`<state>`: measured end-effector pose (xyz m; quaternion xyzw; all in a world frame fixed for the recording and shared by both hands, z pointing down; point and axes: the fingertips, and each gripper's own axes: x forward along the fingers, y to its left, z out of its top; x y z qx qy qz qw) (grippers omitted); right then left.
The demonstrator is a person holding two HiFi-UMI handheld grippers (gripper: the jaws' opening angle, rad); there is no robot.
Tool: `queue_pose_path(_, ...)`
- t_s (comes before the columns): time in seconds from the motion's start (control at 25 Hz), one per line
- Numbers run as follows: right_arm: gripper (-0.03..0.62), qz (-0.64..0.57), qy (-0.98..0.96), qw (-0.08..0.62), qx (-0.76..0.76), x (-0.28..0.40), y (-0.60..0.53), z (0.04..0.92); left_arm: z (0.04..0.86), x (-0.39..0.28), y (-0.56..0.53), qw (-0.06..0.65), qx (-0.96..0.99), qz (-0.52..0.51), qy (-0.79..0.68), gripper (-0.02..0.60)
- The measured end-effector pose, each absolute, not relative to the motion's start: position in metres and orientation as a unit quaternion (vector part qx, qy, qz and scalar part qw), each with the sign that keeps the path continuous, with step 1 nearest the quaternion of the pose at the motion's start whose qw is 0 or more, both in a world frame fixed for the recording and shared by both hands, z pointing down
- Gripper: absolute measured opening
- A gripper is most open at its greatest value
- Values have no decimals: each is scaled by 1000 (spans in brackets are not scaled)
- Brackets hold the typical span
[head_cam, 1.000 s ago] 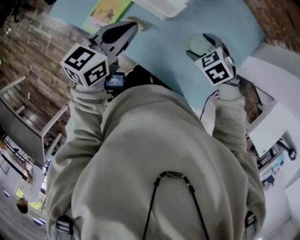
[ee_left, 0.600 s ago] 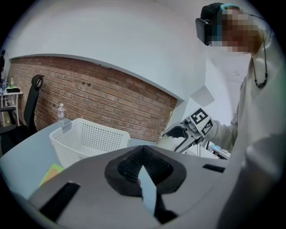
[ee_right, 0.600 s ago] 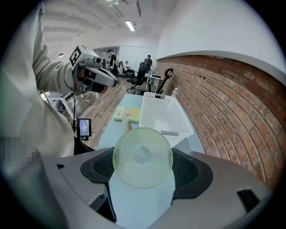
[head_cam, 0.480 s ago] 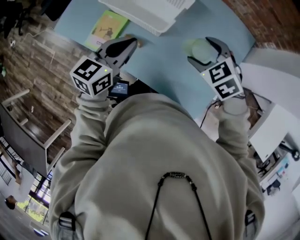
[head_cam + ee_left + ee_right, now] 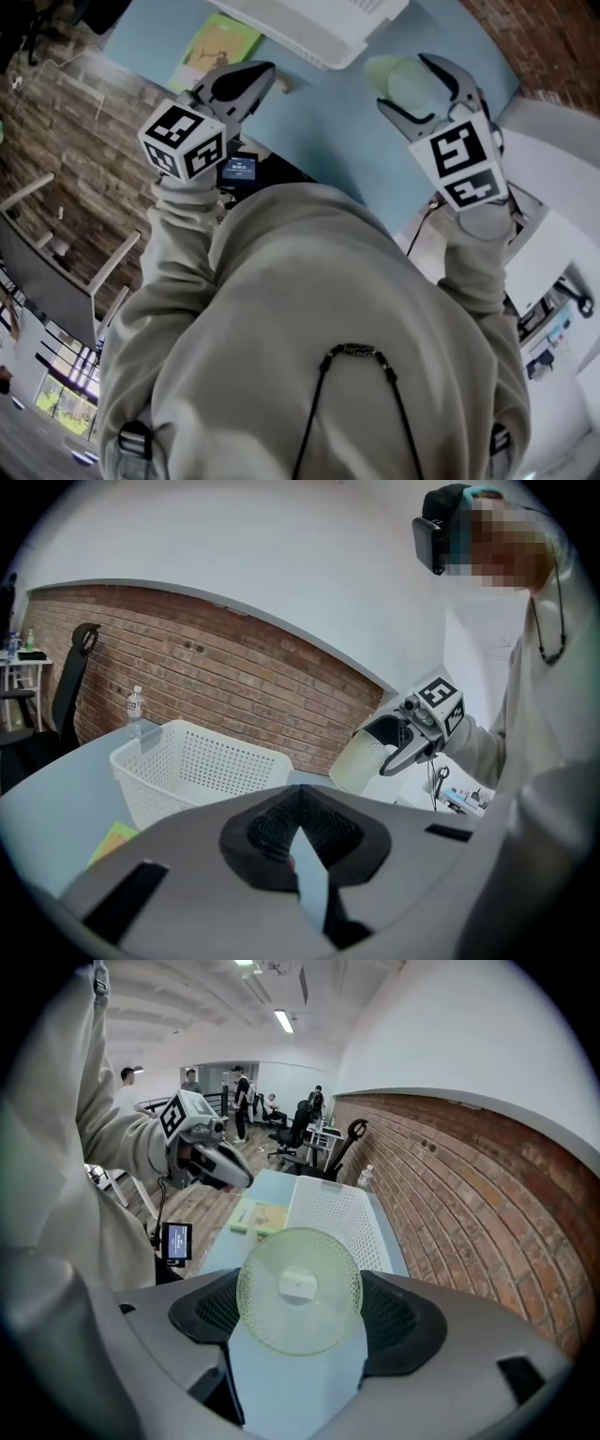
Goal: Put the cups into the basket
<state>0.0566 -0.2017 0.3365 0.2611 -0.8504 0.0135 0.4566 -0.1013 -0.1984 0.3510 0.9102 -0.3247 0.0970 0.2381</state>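
Holding the pale green cup (image 5: 300, 1283) clamped in my right gripper (image 5: 405, 86) above the table (image 5: 319, 122), left gripper (image 5: 255, 80) closed and empty, I judge delivery pending: the white basket (image 5: 328, 1218) at the far edge shows no cups.

Your basket (image 5: 309, 23) is cut off by the head view's top edge; your torso (image 5: 319, 328) hides the table's (image 5: 328, 117) near edge; the cup (image 5: 389, 70) sits partly behind the right gripper's (image 5: 408, 84) jaws; print on the small screen (image 5: 236, 169) is too small to read; the people (image 5: 239, 1091) in the right gripper view are too small to tell apart.
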Motion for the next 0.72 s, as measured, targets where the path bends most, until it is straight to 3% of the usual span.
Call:
queue_pose_path(0.4, 377, -5, -857, 458, 234, -15, -256, 320, 381, -119, -232, 280, 909, 76, -298, -3)
queue_pose_path(0.72, 377, 20, -840, 497, 215, -59, -309, 387, 404, -149, -270, 319, 904, 55, -280, -3)
